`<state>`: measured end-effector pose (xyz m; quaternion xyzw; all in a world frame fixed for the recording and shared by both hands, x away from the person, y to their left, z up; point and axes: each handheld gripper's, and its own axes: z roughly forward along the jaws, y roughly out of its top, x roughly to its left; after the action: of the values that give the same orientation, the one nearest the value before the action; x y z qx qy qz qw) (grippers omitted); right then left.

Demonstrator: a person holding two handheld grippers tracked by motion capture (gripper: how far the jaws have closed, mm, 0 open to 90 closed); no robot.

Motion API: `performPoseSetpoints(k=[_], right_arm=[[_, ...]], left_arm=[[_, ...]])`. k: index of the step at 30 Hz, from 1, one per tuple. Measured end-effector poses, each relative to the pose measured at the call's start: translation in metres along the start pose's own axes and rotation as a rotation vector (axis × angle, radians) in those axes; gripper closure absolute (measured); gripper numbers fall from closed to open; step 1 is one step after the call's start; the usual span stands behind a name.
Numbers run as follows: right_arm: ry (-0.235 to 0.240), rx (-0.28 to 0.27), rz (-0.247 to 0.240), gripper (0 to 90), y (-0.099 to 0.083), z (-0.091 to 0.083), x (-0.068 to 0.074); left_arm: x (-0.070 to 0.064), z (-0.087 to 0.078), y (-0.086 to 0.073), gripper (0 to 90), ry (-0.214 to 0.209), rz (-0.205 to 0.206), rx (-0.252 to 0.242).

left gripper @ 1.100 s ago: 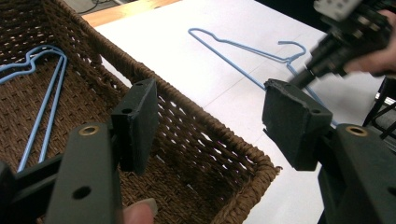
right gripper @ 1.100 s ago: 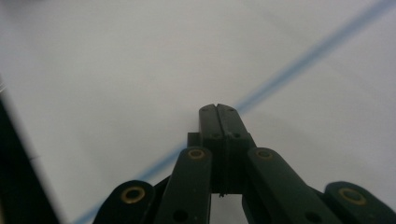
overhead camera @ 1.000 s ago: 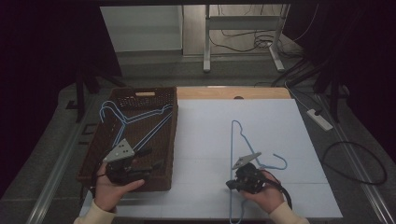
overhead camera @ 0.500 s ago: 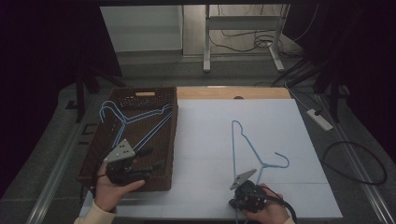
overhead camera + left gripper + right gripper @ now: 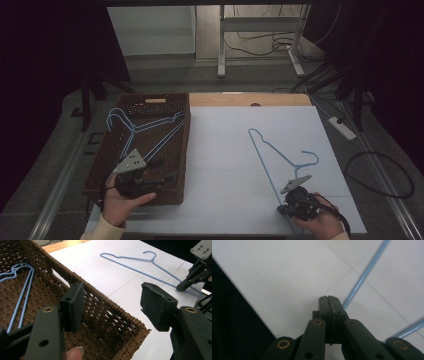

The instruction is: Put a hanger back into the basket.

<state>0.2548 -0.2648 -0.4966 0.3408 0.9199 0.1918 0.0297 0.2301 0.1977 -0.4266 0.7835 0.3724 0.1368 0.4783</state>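
Job: you put the blue hangers into the brown basket (image 5: 182, 150), it seems.
Hanger on table: the blue hanger (image 5: 270, 160) lies flat on the white table (image 5: 225, 145), to the right of the basket, hook toward the right.
Hangers in basket: two blue hangers (image 5: 145, 132) lie inside already.
Right gripper: your right gripper (image 5: 286, 196) sits by the near end of the hanger's long wire. Its jaws are pressed tight together, and the wire runs out from behind the tips. I think you have it pinched, though the pinch itself is hidden.
Left gripper: your left gripper (image 5: 167, 170) hangs over the basket's near right corner, jaws wide apart, holding nothing.
Do it well: lift slowly, keep the wire from swinging, and carry it over the basket's rim before you let go.
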Motion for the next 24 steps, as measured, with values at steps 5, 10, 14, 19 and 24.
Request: performPoseSetpoints(k=[5, 10, 14, 19, 24], right_arm=[[-0.046, -0.005, 0.028, 90.0, -0.006, -0.005, -0.017], [-0.085, 0.001, 0.051, 90.0, -0.008, -0.009, -0.029], [-0.113, -0.004, 0.083, 90.0, -0.011, -0.011, -0.044], [-0.134, -0.005, 0.097, 90.0, -0.012, -0.013, -0.052], [-0.131, -0.045, 0.108, 90.0, -0.001, -0.011, -0.052]], left_arm=[[0.0, 0.0, 0.0, 37.3, 0.001, -0.001, 0.001], [0.0, 0.0, 0.0, 37.3, 0.001, -0.001, 0.001], [0.0, 0.0, 0.0, 37.3, 0.002, -0.001, 0.001], [0.0, -0.001, 0.0, 37.3, 0.002, 0.0, -0.002], [0.0, -0.002, 0.0, 37.3, 0.002, 0.001, -0.003]])
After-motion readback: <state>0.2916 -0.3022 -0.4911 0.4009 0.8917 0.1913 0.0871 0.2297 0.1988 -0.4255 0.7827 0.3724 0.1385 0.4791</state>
